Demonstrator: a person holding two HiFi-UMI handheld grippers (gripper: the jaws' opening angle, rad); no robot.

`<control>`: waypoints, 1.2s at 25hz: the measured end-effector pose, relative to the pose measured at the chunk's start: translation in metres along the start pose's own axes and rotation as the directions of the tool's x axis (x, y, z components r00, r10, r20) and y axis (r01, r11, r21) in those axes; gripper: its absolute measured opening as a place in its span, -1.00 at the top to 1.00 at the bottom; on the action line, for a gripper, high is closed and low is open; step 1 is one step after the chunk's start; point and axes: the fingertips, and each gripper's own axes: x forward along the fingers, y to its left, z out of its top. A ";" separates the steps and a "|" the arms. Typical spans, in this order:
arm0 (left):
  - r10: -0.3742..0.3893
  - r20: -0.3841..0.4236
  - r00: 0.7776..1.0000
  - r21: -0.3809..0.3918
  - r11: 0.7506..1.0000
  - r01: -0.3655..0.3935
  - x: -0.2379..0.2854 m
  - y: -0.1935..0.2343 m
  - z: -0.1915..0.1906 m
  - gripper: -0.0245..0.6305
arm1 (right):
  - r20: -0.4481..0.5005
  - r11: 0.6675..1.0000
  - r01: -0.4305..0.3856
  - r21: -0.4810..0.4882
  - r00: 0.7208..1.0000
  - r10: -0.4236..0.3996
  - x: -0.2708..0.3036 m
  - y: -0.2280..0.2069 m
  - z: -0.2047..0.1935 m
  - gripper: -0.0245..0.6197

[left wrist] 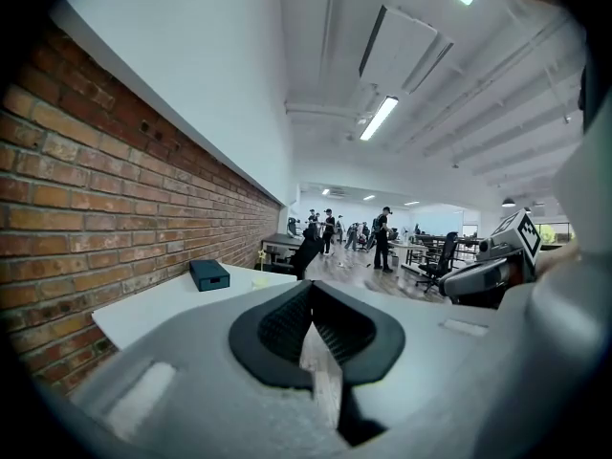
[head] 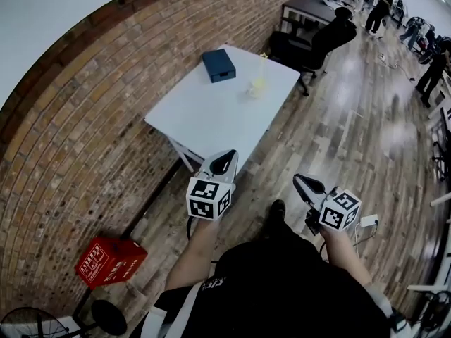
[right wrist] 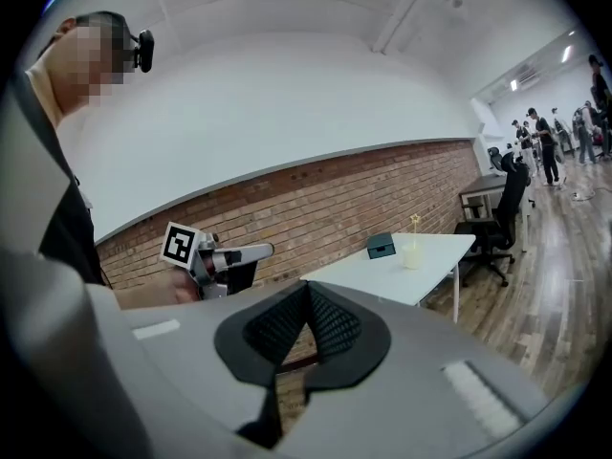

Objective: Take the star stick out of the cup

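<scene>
One red crate [head: 110, 261] is seen at the left, on the floor against the brick wall [head: 84, 146]. One white table [head: 204, 111] is set further along that wall. On it lies one dark blue box [head: 218, 65], and to the box's right, apart from it, one pale cup [head: 256, 86] is stood. One star stick [right wrist: 415, 224] is held upright in that cup. One black office chair [head: 325, 35] is placed just past the table's far end.

Two grippers are held over the wooden floor [head: 352, 132], well short of the table: the left gripper [head: 224, 162] and the right gripper [head: 309, 184], each fitted with one marker cube. In each gripper's own view the jaws are pressed together, with nothing caught between them.

Several people are seen far off at the right, too small to be counted.

The crate is shown by the head view alone, and the ceiling lights [left wrist: 380, 118] by the gripper views alone. The star is made out clearly in the right gripper view but only faintly from the head. Each gripper is caught in the other's view.
</scene>
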 end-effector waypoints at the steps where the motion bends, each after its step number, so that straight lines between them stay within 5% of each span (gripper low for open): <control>1: 0.009 -0.004 1.000 -0.011 1.000 -0.009 0.006 0.006 -0.004 0.91 | -0.010 1.000 -0.003 -0.001 1.000 0.003 0.004 -0.005 0.000 0.92; 11: 0.016 -0.081 0.997 -0.058 0.998 -0.021 0.072 0.034 -0.033 0.90 | -0.023 0.998 -0.012 0.064 1.000 0.013 0.047 -0.084 0.009 0.92; 20: 0.080 -0.106 0.991 -0.085 0.992 -0.090 0.193 0.083 -0.019 0.90 | -0.112 0.993 -0.092 0.074 0.989 0.100 0.118 -0.193 0.035 0.92; 30: 0.029 -0.115 0.993 0.021 0.999 -0.027 0.314 0.080 0.034 0.90 | -0.084 0.985 -0.149 0.091 0.984 0.157 0.156 -0.307 0.087 0.92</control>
